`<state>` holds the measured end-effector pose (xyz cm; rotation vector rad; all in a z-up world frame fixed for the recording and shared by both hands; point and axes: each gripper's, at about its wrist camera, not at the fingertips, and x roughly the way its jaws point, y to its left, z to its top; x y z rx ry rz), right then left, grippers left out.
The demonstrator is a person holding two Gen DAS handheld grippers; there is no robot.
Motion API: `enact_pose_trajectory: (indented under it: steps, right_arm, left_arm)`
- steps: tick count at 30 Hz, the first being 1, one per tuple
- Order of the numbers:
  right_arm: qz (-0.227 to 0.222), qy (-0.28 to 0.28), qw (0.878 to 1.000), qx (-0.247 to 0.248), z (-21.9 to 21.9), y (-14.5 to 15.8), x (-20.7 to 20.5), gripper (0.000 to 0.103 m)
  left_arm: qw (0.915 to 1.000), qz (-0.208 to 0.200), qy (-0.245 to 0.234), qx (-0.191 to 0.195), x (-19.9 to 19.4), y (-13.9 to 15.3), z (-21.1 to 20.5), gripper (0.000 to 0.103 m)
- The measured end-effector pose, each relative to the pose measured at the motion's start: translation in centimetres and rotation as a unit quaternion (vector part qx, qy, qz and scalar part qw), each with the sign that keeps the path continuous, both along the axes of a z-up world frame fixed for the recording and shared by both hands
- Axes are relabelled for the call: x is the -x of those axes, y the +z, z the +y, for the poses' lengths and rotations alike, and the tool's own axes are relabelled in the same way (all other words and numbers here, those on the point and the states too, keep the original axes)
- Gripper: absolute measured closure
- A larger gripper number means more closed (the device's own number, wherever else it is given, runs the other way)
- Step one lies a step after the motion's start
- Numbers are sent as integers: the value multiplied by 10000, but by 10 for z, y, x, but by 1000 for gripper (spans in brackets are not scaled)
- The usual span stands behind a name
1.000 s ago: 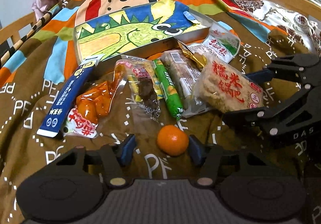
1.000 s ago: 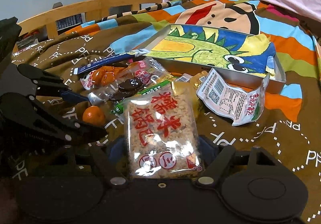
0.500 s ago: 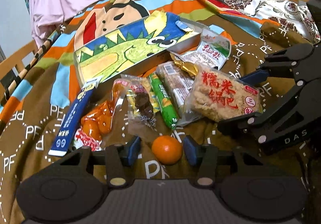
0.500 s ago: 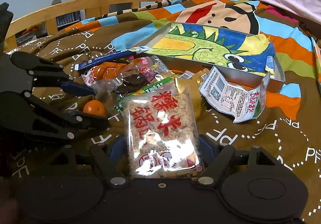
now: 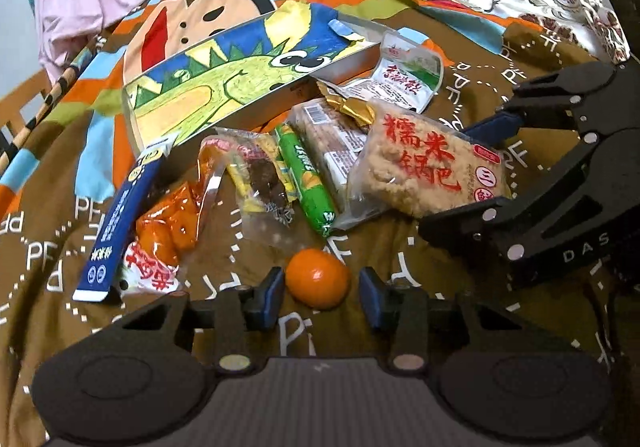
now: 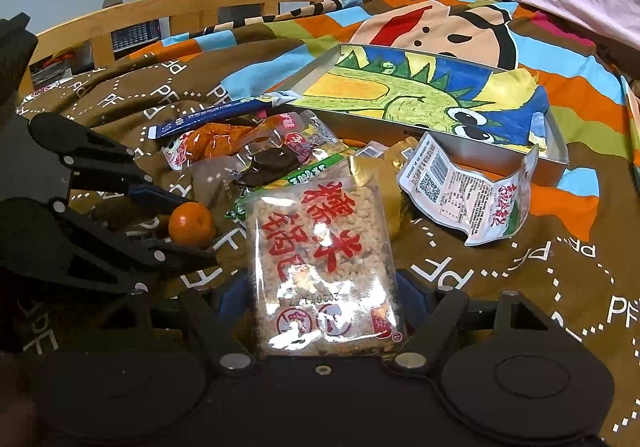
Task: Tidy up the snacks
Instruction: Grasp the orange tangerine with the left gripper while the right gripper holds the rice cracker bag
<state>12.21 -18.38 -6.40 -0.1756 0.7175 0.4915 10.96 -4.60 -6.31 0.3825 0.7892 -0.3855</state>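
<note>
Since a second ago, both grippers have crept in on their targets. Lying on the blanket (image 5: 460, 87), the mandarin (image 5: 317, 278) sits between the parted fingers of the left gripper (image 5: 322, 297), untouched. The right gripper (image 6: 323, 297) straddles the rice cracker bag (image 6: 320, 263); whether its fingers press the bag I cannot tell. Sorting looks barely begun: the tray (image 6: 554, 127) holds only a drawing, and the snack pile (image 5: 280, 175) lies in front. Both tools hang low, aimed toward the tray.

Left tongs (image 5: 322, 297) open, straddling orange (image 5: 317, 278) on blanket (image 5: 440, 287).
</note>
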Motion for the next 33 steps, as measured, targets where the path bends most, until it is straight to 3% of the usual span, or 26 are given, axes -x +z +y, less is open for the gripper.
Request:
enact_pose_trajectory:
  steps: [5,15,25,33]
  right_arm:
    - [36,-16,10000,-15,0,0,0,26]
    - [37,-3,10000,3,0,0,2,26]
    - [-138,-105,9998,-32,-5,13,21,26]
    - [-581,-276,9978,-167,-12,31,28,26]
  left_arm:
    - [10000,-37,66,-11,4,1,-1,67]
    - [9996,91,-214,133,20,3,-8,68]
    - [9989,28,231,397,25,16,-7,68]
    - [9950,-212,471,860,19,39,-4,68]
